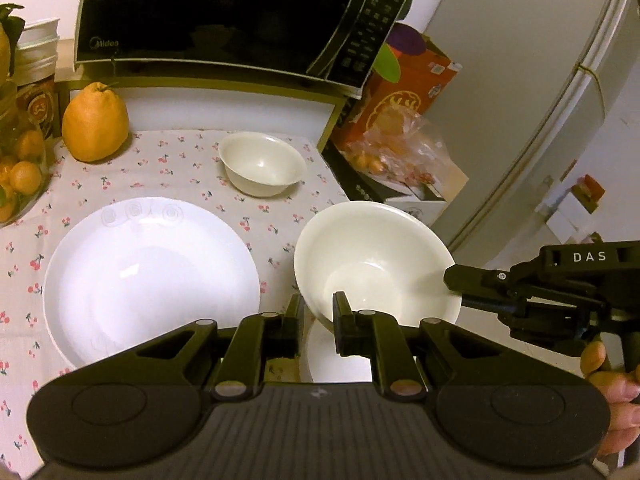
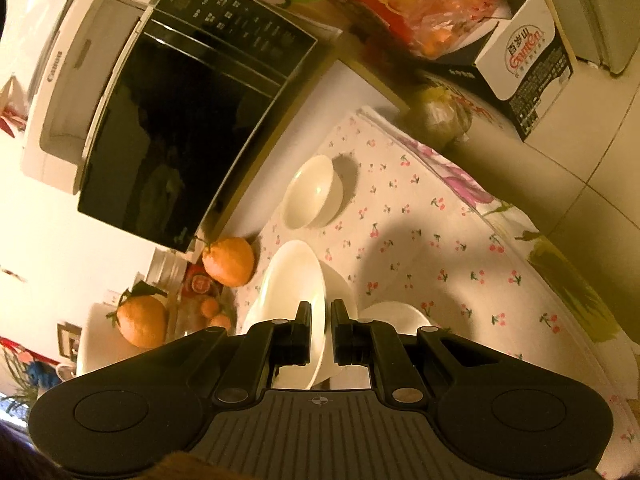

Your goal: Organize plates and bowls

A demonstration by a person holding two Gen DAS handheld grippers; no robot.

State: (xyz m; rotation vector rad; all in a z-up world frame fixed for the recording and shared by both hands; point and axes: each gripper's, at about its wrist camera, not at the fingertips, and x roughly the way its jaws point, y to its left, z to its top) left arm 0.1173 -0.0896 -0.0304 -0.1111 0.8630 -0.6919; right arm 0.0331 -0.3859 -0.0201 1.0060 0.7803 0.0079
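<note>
lifted bowl (image 1: 372, 256), plate (image 1: 320, 354) beneath mostly hidden

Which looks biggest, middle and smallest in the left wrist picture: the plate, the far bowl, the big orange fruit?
1. plate
2. far bowl and big orange fruit look alike, so unranked.

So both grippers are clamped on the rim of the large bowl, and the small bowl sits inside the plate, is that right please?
Not quite: the small bowl stands by itself on the cloth behind the plate, as the left wrist view shows. Both the left gripper and right gripper do clamp the large bowl rim.
</note>
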